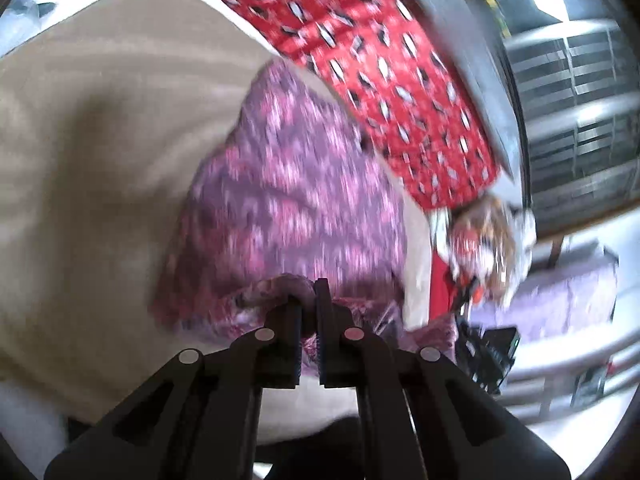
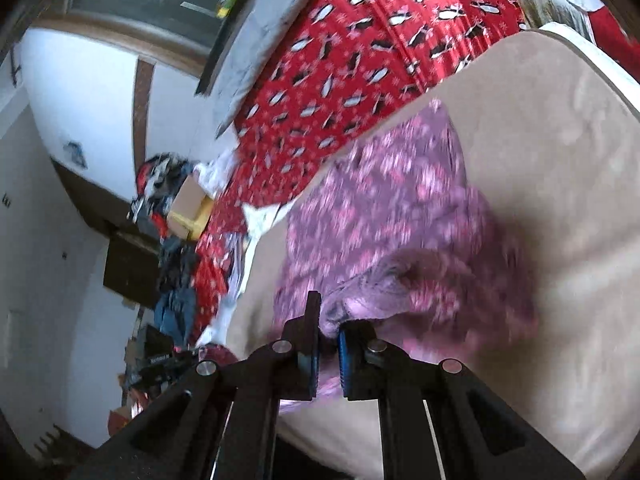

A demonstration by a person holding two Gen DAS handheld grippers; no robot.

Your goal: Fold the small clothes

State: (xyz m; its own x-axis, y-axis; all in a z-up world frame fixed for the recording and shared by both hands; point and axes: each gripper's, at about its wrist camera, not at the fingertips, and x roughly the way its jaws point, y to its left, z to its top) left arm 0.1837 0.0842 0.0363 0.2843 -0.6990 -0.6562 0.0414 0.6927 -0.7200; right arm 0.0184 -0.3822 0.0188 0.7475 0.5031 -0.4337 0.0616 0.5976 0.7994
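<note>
A small purple garment with a pink print (image 1: 288, 184) lies on a beige cloth-covered surface (image 1: 100, 160). My left gripper (image 1: 308, 300) is shut on the garment's near edge, with fabric bunched between its fingers. In the right wrist view the same garment (image 2: 384, 208) spreads ahead, blurred by motion. My right gripper (image 2: 329, 320) is shut on another part of its near edge, with cloth pinched between its blue pads. Both grippers hold the edge slightly above the surface.
A red cloth with a penguin print (image 1: 380, 60) lies beyond the beige surface (image 2: 560, 160) and also shows in the right wrist view (image 2: 360, 60). A patterned heap (image 1: 488, 236) sits to the right. Piled clothes and a cardboard box (image 2: 188, 200) lie at left.
</note>
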